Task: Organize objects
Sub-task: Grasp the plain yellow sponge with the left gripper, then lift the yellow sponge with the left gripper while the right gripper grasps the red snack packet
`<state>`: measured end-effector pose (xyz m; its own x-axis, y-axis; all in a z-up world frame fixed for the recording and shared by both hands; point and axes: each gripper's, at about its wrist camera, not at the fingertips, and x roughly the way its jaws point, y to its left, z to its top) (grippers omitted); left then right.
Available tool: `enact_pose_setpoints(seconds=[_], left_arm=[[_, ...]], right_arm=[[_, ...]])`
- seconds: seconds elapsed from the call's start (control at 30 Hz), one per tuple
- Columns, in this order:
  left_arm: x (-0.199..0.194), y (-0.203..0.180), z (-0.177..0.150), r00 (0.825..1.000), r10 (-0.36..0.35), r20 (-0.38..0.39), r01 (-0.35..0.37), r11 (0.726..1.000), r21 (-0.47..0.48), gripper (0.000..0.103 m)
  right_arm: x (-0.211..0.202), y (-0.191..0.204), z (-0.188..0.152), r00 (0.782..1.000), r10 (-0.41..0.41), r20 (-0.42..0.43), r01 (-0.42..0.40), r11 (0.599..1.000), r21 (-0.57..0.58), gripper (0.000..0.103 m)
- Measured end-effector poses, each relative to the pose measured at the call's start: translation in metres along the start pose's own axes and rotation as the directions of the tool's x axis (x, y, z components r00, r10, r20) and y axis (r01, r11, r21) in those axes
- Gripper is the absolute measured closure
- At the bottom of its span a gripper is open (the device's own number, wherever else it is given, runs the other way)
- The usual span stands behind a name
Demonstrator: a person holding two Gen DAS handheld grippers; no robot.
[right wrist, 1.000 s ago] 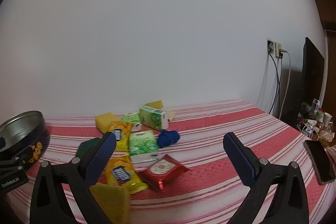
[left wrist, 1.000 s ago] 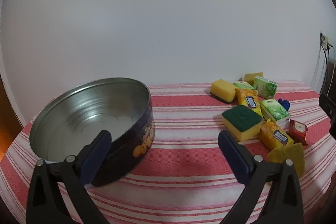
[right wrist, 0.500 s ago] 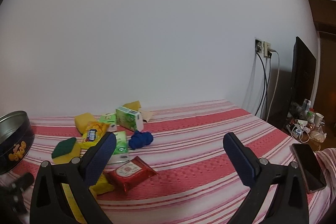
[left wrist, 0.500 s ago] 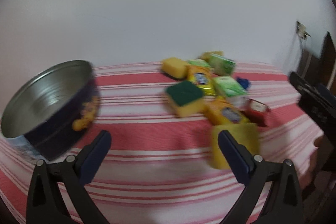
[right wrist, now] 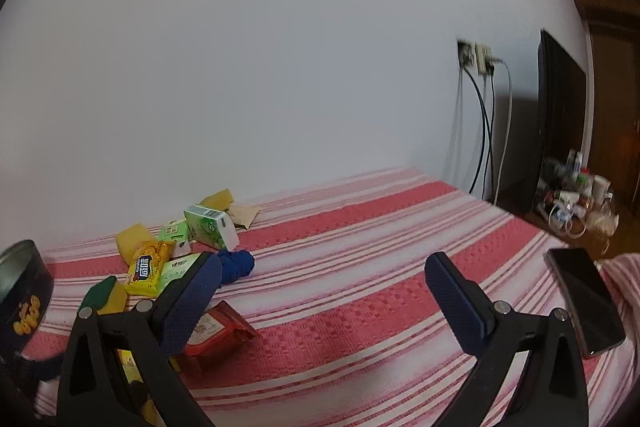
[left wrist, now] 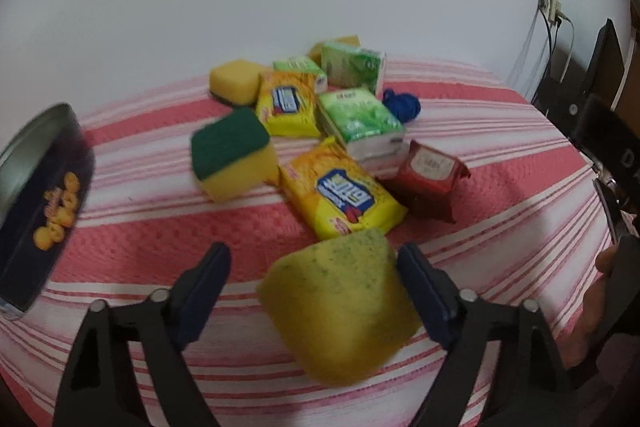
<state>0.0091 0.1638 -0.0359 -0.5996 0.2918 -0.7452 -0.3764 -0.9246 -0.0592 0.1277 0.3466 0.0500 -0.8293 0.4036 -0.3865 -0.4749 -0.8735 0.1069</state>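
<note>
Yellow sponge (left wrist: pixel 344 311) blurred | left hand-held gripper (left wrist: pixel 314 293) closing around it | tin (left wrist: pixel 36 195) cut off

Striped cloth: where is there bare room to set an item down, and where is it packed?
Bare: the striped cloth from the blue yarn across to the phone, and the strip between the tin and the green-topped sponge. Crowded: sponges and packets cluster from the back wall to the speckled sponge.
</note>
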Motion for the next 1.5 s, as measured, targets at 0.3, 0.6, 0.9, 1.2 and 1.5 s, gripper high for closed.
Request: enact_pose_setpoints(seconds=[0.3, 0.6, 0.9, 1.2, 1.5], left_arm=[[-0.006, 0.014, -0.005, 0.990, -0.143, 0.002, 0.143, 0.989, -0.039, 0.057], [-0.034, 0.055, -0.005, 0.990, -0.087, 0.115, 0.088, 0.996, -0.009, 0.072], [-0.024, 0.084, -0.010, 0.993, -0.104, 0.059, 0.107, 0.993, -0.052, 0.065], [-0.021, 0.080, -0.019, 0.998, -0.070, 0.006, 0.070, 0.997, -0.039, 0.034], [-0.029, 0.071, -0.021, 0.995, -0.093, 0.026, 0.092, 0.995, 0.029, 0.064]], right_arm=[[0.008, 0.009, -0.006, 0.997, 0.045, -0.064, -0.046, 0.999, -0.016, 0.000], [0.014, 0.007, -0.008, 0.991, 0.077, -0.112, -0.077, 0.997, 0.005, 0.000], [0.017, 0.011, -0.009, 0.988, 0.088, -0.129, -0.088, 0.996, 0.006, 0.000], [0.025, 0.015, -0.012, 0.975, 0.123, -0.184, -0.122, 0.992, 0.020, 0.000], [0.043, 0.023, -0.028, 0.917, 0.225, -0.328, -0.198, 0.973, 0.115, 0.009]])
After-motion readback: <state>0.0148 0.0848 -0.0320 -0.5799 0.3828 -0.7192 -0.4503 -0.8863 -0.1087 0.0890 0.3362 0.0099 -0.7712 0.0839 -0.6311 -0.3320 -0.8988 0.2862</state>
